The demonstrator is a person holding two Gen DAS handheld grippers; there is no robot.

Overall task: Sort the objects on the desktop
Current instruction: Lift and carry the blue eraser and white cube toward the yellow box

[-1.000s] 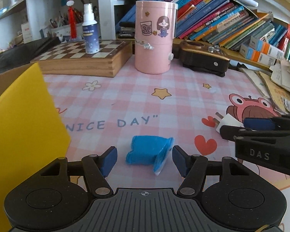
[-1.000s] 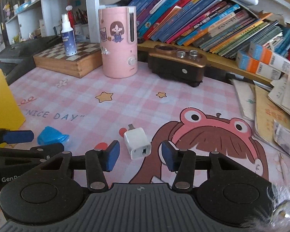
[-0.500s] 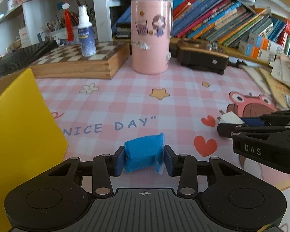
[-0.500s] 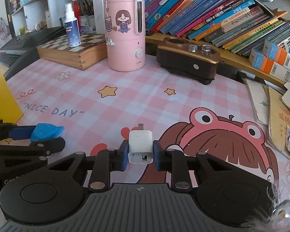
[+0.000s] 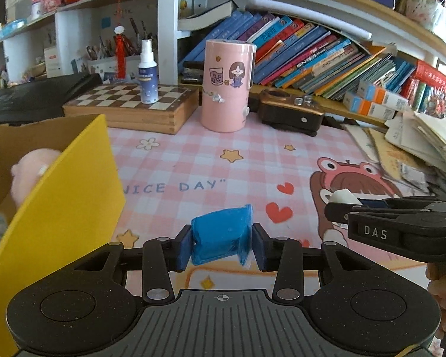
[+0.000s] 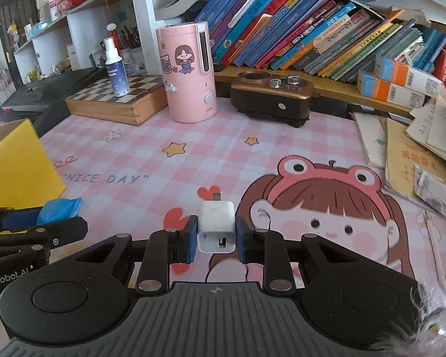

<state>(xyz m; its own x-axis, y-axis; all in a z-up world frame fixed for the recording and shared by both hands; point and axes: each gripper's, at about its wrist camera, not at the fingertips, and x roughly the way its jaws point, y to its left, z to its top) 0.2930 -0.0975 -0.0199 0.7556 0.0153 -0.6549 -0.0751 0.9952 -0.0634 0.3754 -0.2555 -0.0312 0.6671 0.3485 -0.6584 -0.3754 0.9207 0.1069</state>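
My left gripper (image 5: 221,245) is shut on a blue soft packet (image 5: 220,238), held a little above the pink checked desk mat (image 5: 193,163). The same packet (image 6: 59,209) shows at the left of the right wrist view, between the left gripper's fingers. My right gripper (image 6: 216,238) is shut on a white USB charger plug (image 6: 216,227), its prongs pointing away from me, lifted off the mat. In the left wrist view the charger (image 5: 343,197) peeks out at the tip of the right gripper. A yellow cardboard box (image 5: 56,208) stands open at the left with a pink soft thing (image 5: 29,172) inside.
At the back stand a pink cylindrical humidifier (image 5: 227,86), a wooden chess box (image 5: 133,107) with a spray bottle (image 5: 148,73) on it, and a brown device (image 5: 291,113). Books fill the shelf (image 6: 312,38). Loose papers (image 6: 416,154) are piled at the right.
Both grippers closed from open, the left on the blue packet, the right on the white charger. Both then rose off the mat with their objects, and the box's inside came into view.
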